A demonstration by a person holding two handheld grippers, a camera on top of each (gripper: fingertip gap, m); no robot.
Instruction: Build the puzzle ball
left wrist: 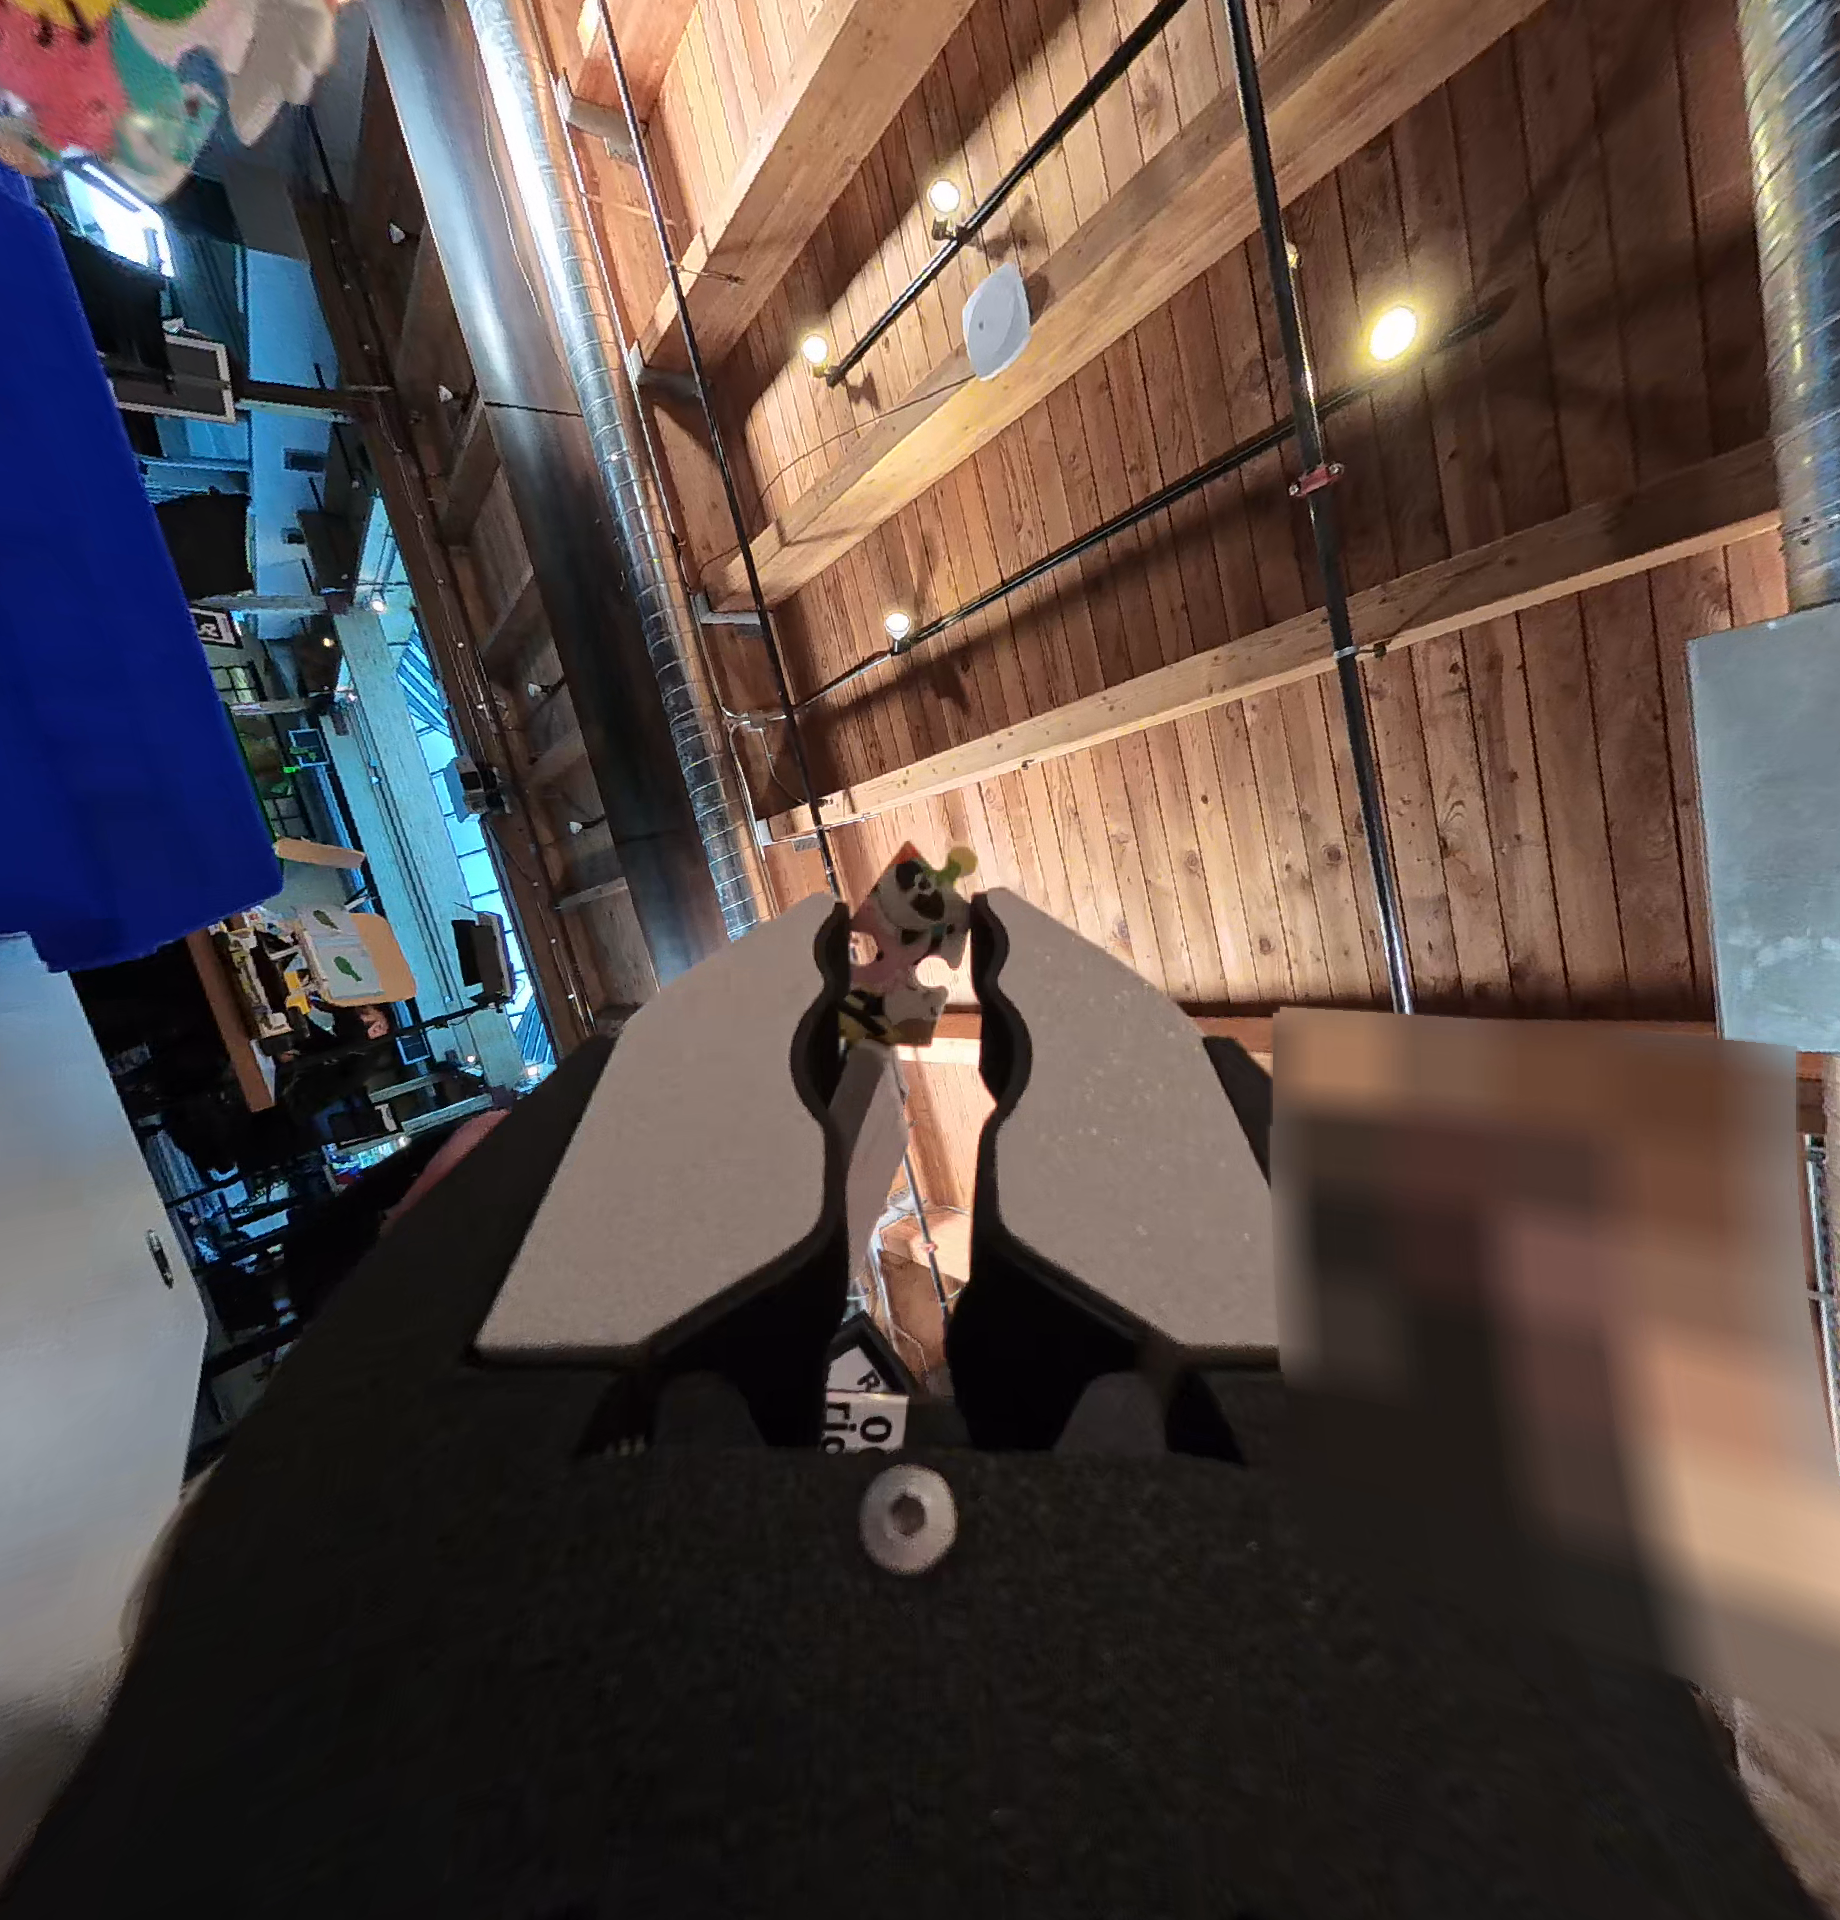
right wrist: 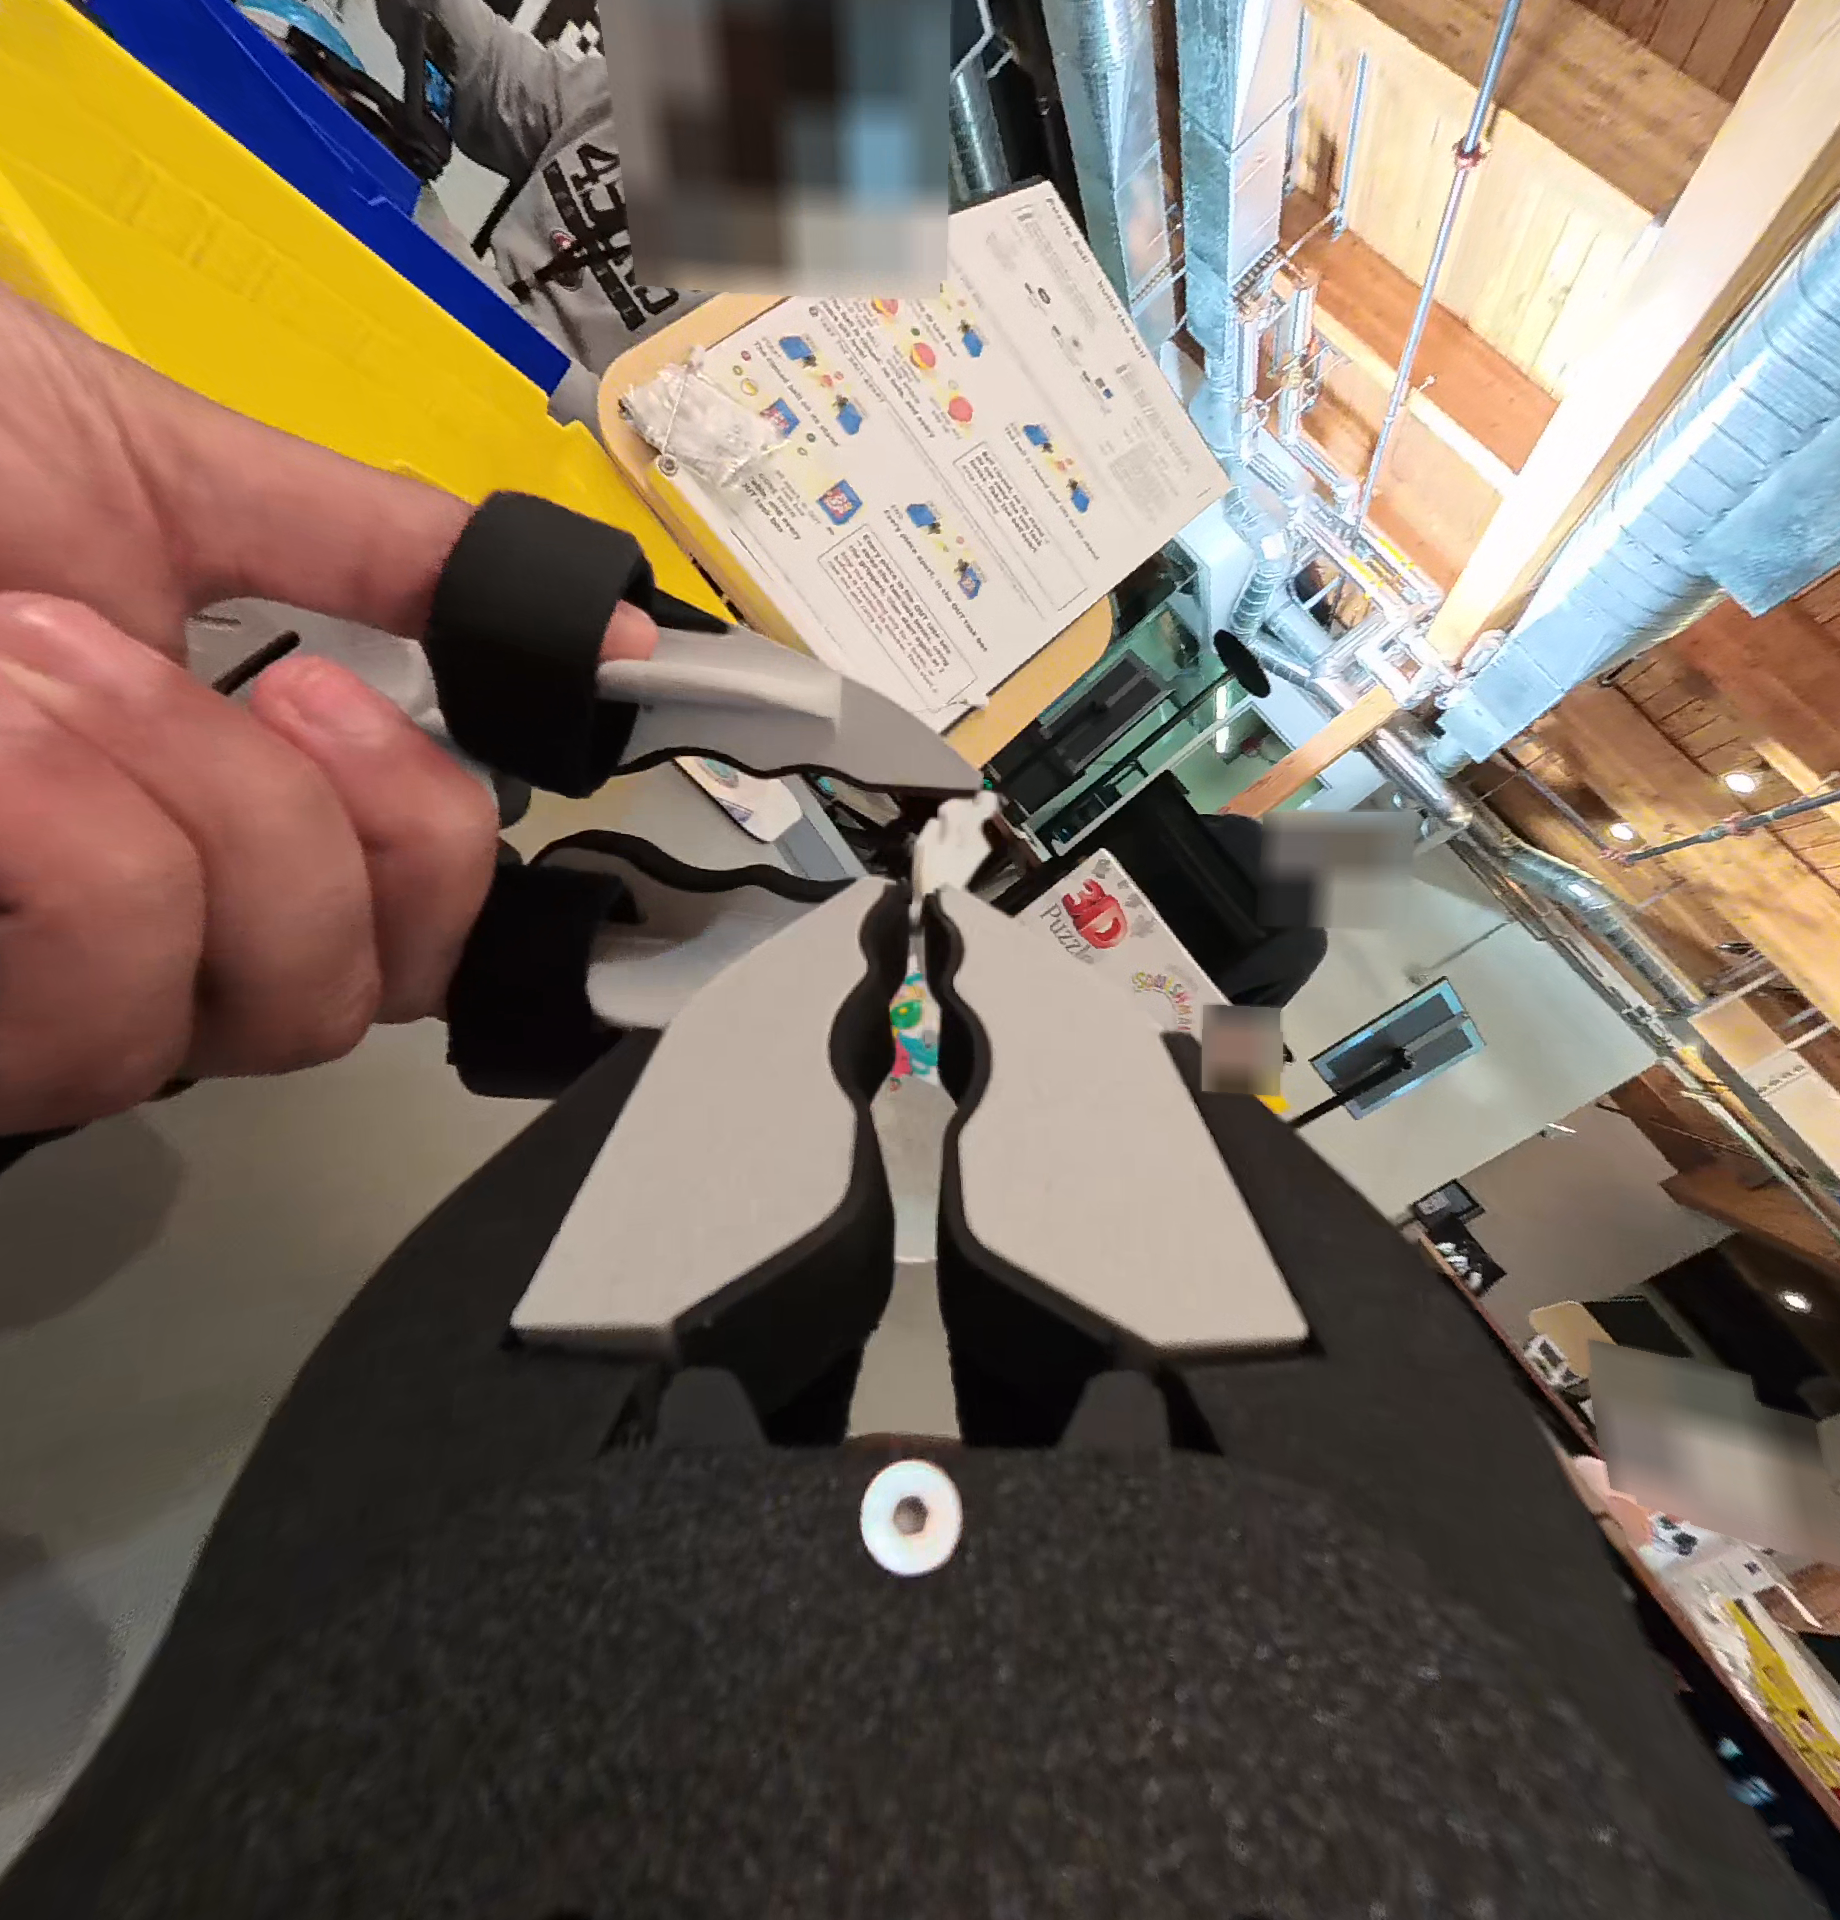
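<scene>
Printed card-like puzzle pieces [left wrist: 905, 951], thin, curved and joined in a small cluster, sit pinched between the left gripper [left wrist: 903, 914] fingers, nearly closed. Right gripper [right wrist: 918, 902] fingers, also nearly closed, nip the cluster's white edge [right wrist: 952, 836]. Likely light, stiff, slippery; grip flat faces, not tabs.

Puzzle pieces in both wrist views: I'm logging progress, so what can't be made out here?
- Left wrist view: the puzzle pieces are partly covered by the left tongs; their lower edges are hidden.
- Right wrist view: the white piece at the right tongs is blurred and turned printed side away.
- Neither view shows a table or the ball; both point at the ceiling.
</scene>
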